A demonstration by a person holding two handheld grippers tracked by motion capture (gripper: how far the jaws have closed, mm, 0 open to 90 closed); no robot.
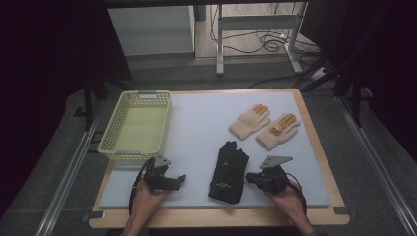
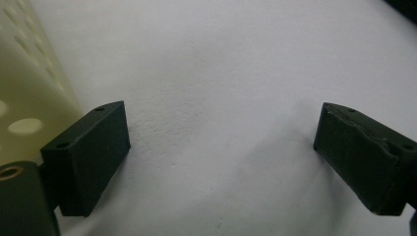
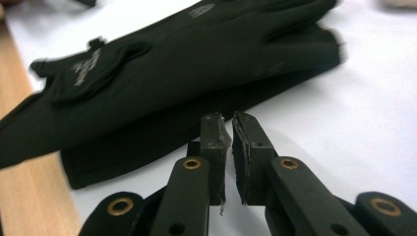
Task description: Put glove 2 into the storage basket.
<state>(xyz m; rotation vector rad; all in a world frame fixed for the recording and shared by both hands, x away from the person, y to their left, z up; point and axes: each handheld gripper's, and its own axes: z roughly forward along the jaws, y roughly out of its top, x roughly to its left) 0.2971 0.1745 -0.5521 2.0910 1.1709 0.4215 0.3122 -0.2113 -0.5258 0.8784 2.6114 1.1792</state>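
1. High view: I hold a pair of tongs in each hand at the near edge of the white mat [image 1: 196, 128]. My left tongs [image 1: 176, 182] sit just in front of the near wall of the yellow basket [image 1: 135, 147], and my right tongs [image 1: 252, 178] point sideways at the black gloves [image 1: 228, 172], which lie between my two hands.

2. The black gloves look stacked one on the other, cuffs toward me and fingers pointing away. I judge that this stack is what I am working on, since my right tongs are aimed straight at its near side.

3. Right gripper view: my right tongs [image 3: 228, 135] have their jaws nearly together with only a thin slit between them and nothing in it. The black gloves [image 3: 162, 83] lie just ahead of the tips, close but apart from them. I take it I will have to open before I can pinch the fabric.

4. Left gripper view: my left tongs [image 2: 221, 147] stand wide open over bare mat, holding nothing, with the basket wall [image 2: 24, 93] just off their left side. I suppose I keep them ready there to help.

5. Well beyond my right tongs lie two cream gloves with orange fingertips [image 1: 265, 125], side by side, untouched.
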